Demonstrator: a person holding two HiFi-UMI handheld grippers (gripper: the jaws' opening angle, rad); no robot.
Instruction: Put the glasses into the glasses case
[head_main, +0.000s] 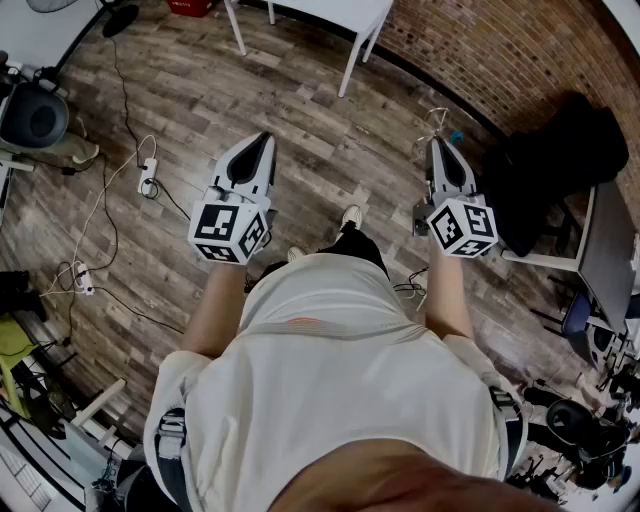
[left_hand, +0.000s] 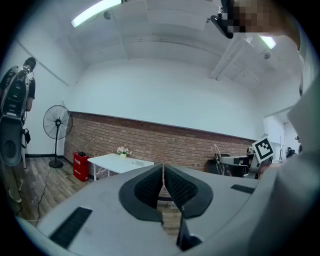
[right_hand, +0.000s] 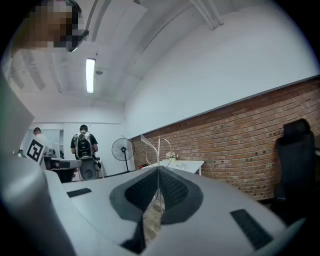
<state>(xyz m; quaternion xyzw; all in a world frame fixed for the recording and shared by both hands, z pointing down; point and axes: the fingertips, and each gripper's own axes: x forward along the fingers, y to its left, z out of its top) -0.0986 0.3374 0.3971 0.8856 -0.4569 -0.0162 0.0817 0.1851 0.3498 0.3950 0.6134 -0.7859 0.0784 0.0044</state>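
Glasses in hand, no case in sight

The thin wire-framed glasses (right_hand: 158, 149) are pinched upright in the closed jaws of the right gripper (right_hand: 158, 172), held over bare floor, well short of the white table (head_main: 330, 10). The left gripper (left_hand: 163, 170) is closed on nothing. Seemingly only the pickup is done; the case must be found.

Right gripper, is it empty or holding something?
Holding something. The right gripper is shut on the glasses; their thin wire frame sticks out past its tips.
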